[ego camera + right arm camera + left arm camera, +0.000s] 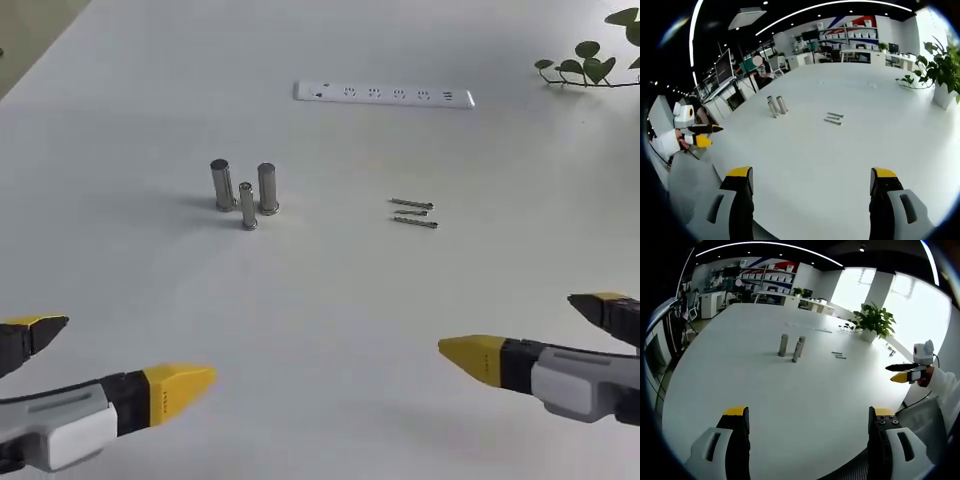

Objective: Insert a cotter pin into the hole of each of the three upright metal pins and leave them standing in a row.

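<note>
white matte tabletop (320, 300), broad, carrying everything; bare across the near half, presumably to leave working room. green leafy potted plant (595, 60) at the far right edge and long white power strip (384, 95) at the far side, both well apart from the parts and out of the way. yellow-tipped grey left gripper (118, 352) low at the near left, yellow-tipped grey right gripper (515, 328) low at the near right; jaws of each spread wide with nothing between them, hovering well short of the parts. reads as a ready stance, no step begun. three short upright silver metal pins (245, 190) left of centre, bunched in a tight cluster rather than a row, wider ends seemingly down so as to stand; likely placed for the left gripper to steady. three thin grey cotter pins (413, 212) lying flat, side by side, right of centre, well apart from the metal pins and on the right gripper's side; probably laid parallel for easy one-at-a-time pinching. none inserted yet.
</note>
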`<state>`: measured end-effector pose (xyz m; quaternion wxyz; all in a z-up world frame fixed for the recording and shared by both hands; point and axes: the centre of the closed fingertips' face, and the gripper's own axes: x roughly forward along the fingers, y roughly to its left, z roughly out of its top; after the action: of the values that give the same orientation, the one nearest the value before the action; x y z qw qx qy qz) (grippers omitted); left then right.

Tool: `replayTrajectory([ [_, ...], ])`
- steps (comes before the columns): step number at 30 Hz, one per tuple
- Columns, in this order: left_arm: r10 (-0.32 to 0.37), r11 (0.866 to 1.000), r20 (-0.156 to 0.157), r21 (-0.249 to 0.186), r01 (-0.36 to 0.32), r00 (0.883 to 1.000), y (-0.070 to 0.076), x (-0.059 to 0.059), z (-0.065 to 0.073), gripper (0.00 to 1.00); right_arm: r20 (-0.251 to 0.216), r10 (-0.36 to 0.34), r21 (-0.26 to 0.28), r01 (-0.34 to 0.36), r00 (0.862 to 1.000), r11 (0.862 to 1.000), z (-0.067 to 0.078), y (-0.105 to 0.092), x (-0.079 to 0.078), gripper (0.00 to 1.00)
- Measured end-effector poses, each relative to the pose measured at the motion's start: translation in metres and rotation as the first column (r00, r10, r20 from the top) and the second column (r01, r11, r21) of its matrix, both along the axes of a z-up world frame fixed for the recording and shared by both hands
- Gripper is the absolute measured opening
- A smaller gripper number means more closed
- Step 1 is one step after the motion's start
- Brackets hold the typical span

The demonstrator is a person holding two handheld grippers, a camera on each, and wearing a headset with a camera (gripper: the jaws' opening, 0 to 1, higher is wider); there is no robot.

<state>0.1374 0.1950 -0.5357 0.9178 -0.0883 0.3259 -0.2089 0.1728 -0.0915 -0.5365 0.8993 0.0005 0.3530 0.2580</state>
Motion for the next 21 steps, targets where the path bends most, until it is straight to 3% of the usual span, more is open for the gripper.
replayTrajectory([
  [9, -0.002, 1.000, 0.043, 0.027, 0.001, 0.999, 0.016, 0.020, 0.005, 0.94, 0.001, -0.008, -0.005, 0.008, 1.000, 1.000, 0.002, 0.001, 0.001, 0.95],
  [13, -0.007, 0.999, 0.125, 0.046, 0.001, 0.992, 0.020, 0.041, 0.013, 0.91, 0.003, -0.009, -0.009, 0.009, 1.000, 1.000, 0.003, 0.002, 0.002, 0.95],
  [18, -0.041, 0.998, 0.176, 0.051, 0.033, 0.983, 0.019, 0.065, 0.022, 0.83, -0.003, -0.004, -0.017, 0.004, 1.000, 1.000, 0.002, 0.003, 0.001, 0.95],
  [21, -0.066, 0.996, 0.230, 0.078, 0.050, 0.971, 0.022, 0.085, 0.031, 0.81, -0.002, -0.009, -0.017, 0.009, 1.000, 1.000, 0.003, 0.003, 0.002, 0.95],
])
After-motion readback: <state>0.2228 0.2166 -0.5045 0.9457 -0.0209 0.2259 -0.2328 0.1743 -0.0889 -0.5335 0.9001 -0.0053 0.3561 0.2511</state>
